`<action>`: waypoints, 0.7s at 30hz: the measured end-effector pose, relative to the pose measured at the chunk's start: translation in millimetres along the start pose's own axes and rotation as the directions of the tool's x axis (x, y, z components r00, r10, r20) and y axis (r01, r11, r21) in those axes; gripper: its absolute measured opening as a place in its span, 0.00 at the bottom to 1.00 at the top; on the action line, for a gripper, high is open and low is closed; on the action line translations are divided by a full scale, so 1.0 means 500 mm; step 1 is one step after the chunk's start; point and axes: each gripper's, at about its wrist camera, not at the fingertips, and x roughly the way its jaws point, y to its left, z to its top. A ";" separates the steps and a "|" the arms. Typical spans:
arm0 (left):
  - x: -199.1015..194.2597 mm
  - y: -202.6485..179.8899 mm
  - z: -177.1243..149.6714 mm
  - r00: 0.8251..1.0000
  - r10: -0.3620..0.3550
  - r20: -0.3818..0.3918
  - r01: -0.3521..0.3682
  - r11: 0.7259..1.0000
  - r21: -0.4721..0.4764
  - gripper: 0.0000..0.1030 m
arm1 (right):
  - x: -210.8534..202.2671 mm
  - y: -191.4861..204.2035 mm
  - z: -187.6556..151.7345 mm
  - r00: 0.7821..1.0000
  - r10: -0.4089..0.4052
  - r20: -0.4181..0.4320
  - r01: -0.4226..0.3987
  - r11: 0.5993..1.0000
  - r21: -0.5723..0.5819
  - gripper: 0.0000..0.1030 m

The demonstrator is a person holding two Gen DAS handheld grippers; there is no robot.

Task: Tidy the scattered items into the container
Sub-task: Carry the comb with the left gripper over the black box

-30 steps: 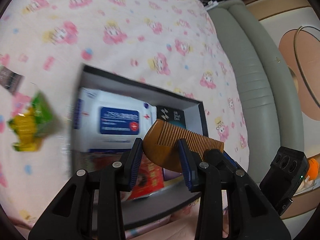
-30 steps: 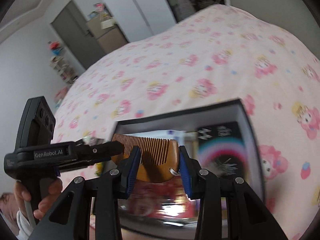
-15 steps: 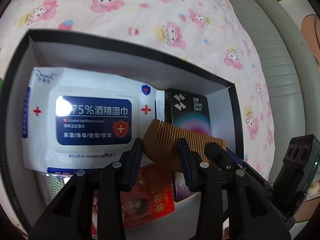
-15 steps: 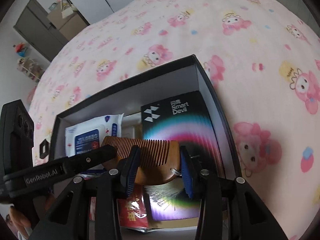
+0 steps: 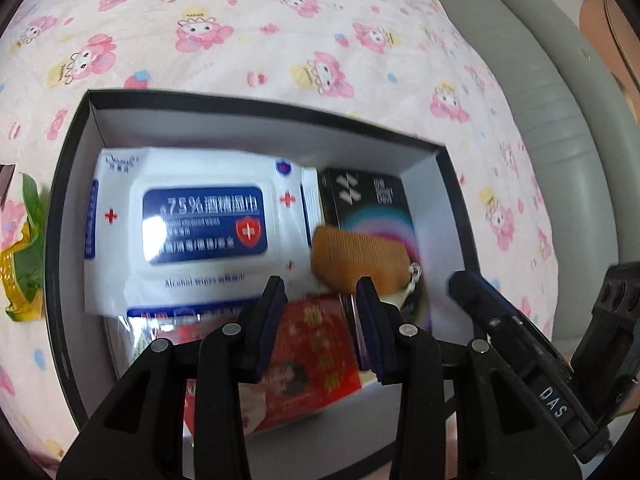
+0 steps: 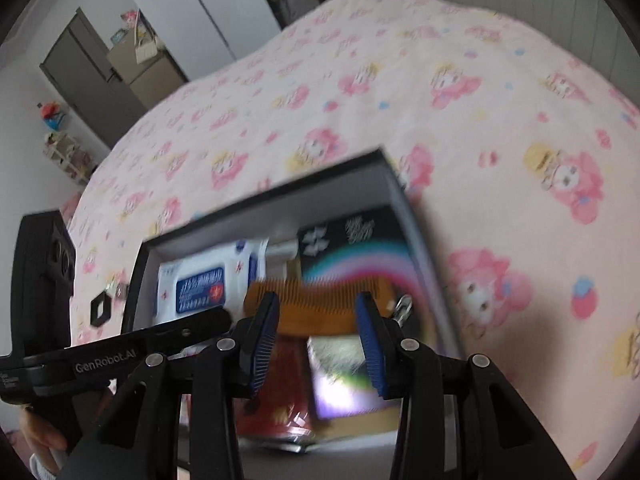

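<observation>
A wooden comb [image 5: 356, 258] lies inside the black box [image 5: 68, 208], across the black rainbow-print box [image 5: 372, 204] and beside the white alcohol-wipes pack [image 5: 192, 224]. It also shows in the right wrist view [image 6: 320, 306]. My left gripper [image 5: 320, 320] is open just in front of the comb, above a red packet [image 5: 316, 344]. My right gripper [image 6: 316, 328] is open, its jaws spread on either side of the comb without gripping it. The black box [image 6: 416, 232] sits on a pink cartoon-print bedspread.
A green and yellow snack packet [image 5: 24, 252] and a dark wrapper [image 5: 6, 182] lie on the bedspread left of the box. A small black square piece [image 6: 100, 308] lies left of the box. A grey padded bed frame [image 5: 552, 92] runs along the right.
Both grippers held the comb over the box. Now both have opened and the comb has dropped into the box onto the rainbow-print box.
</observation>
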 end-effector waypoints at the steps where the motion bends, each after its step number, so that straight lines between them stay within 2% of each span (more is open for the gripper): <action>1: 0.005 -0.003 -0.003 1.000 0.004 -0.007 -0.004 1.000 0.004 0.31 | 0.010 0.004 -0.005 1.000 -0.013 -0.028 0.013 1.000 -0.005 0.35; 6: 0.026 -0.015 -0.011 1.000 0.023 -0.020 -0.023 1.000 0.014 0.27 | 0.048 0.008 -0.021 0.987 -0.104 -0.123 0.101 0.994 -0.028 0.35; 10: 0.031 -0.015 -0.006 0.999 0.032 -0.012 -0.032 0.999 0.013 0.27 | 0.085 -0.005 -0.025 0.972 -0.111 -0.205 0.109 0.994 -0.017 0.35; 12: 0.024 -0.009 -0.001 0.999 0.044 0.018 -0.044 0.999 -0.007 0.25 | 0.109 -0.011 -0.020 0.966 -0.081 -0.246 0.081 0.997 -0.012 0.35; 14: 0.014 0.000 0.003 0.998 0.040 0.053 -0.038 0.999 -0.028 0.25 | 0.120 -0.023 -0.005 0.967 -0.062 -0.246 0.066 0.998 0.007 0.35; 18: 0.010 0.010 0.015 0.997 0.018 0.077 -0.015 0.999 -0.038 0.25 | 0.131 -0.032 0.017 0.977 -0.036 -0.208 0.045 0.998 0.041 0.33; 21: 0.014 0.019 0.021 0.997 0.015 0.077 -0.011 0.999 -0.052 0.25 | 0.130 -0.025 0.021 0.980 -0.069 -0.186 0.073 0.997 0.019 0.33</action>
